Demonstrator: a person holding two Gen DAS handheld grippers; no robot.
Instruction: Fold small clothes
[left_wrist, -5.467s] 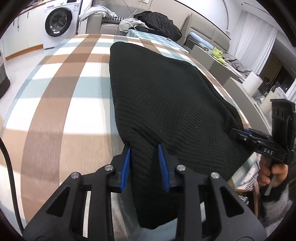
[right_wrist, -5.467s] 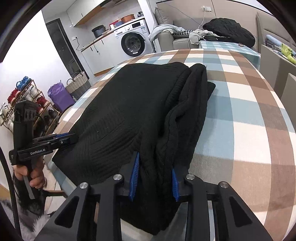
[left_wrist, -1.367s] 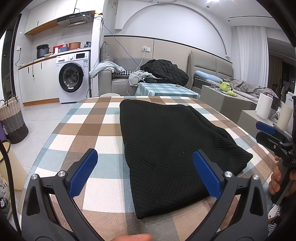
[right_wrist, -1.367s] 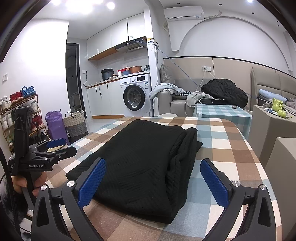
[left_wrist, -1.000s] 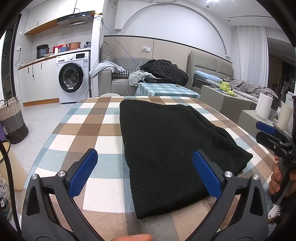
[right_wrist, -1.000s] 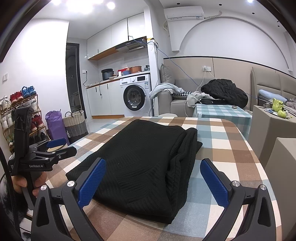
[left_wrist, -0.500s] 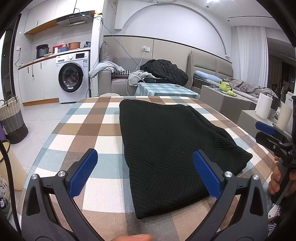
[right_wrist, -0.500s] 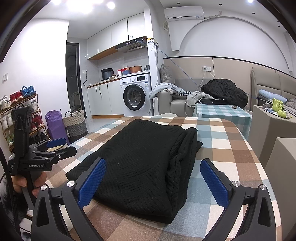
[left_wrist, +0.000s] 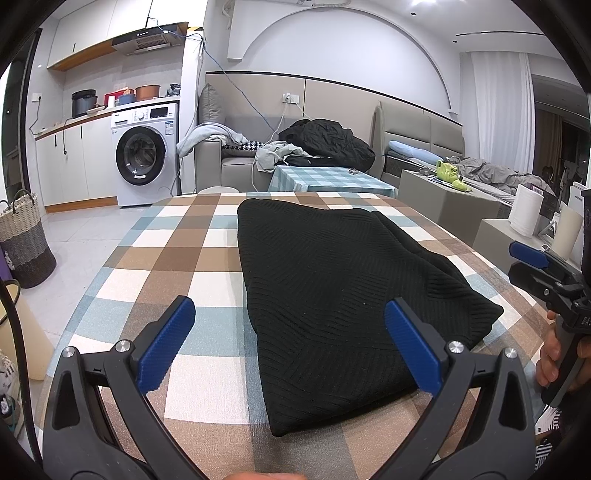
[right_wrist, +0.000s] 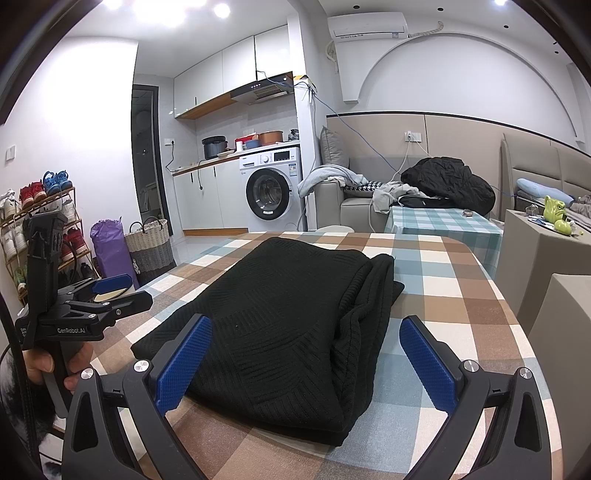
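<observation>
Both claws are wide and hold nothing: the left gripper (left_wrist: 290, 345) and the right gripper (right_wrist: 304, 360) hover at the near edge of the table (left_wrist: 177, 258). The folded black sweater (left_wrist: 340, 288) lies straight ahead, its long axis pointing away, about equally near to both.

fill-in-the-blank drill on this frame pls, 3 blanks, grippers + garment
1. The knitted garment lying folded on the checked tablecloth is ____ in colour.
2. The left gripper has its jaws ____, holding nothing.
3. The right gripper is ____ too, and the garment lies free of both.

Missing words: black; open; open
</observation>
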